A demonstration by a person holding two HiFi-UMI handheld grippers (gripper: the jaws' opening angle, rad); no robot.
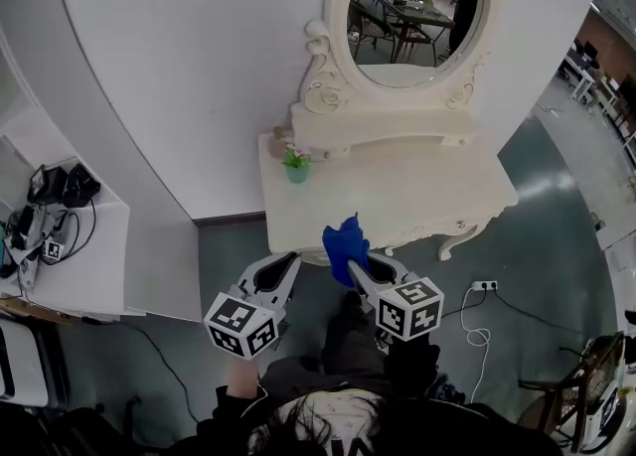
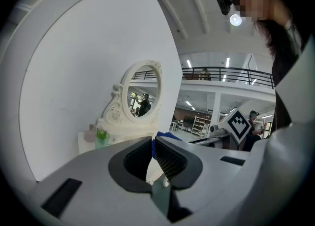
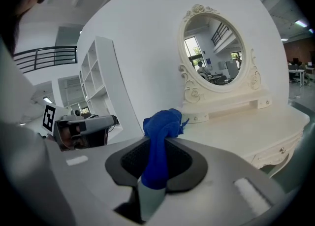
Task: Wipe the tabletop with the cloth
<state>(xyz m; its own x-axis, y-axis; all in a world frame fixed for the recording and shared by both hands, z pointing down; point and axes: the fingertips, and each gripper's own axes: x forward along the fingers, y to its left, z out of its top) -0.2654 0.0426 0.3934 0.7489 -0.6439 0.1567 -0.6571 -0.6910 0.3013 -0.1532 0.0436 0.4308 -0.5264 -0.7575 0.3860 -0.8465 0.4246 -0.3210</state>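
Right gripper (image 1: pixel 358 265) is clamped on the blue cloth (image 3: pixel 160 124), a bunched wad up in the air by the tabletop's (image 1: pixel 397 186) front edge, and it doesn't look to be touching yet. Left gripper's (image 2: pixel 152 153) jaws are together on nothing. I'd lower it until the wad presses flat, sweep in overlapping passes, and steer around the little green pot (image 1: pixel 296 169) at the back left corner.

The dressing table (image 1: pixel 397 186) is being watched steeply from overhead, while it and its mirror (image 3: pixel 214 52) are being caught low and near by both gripper views.
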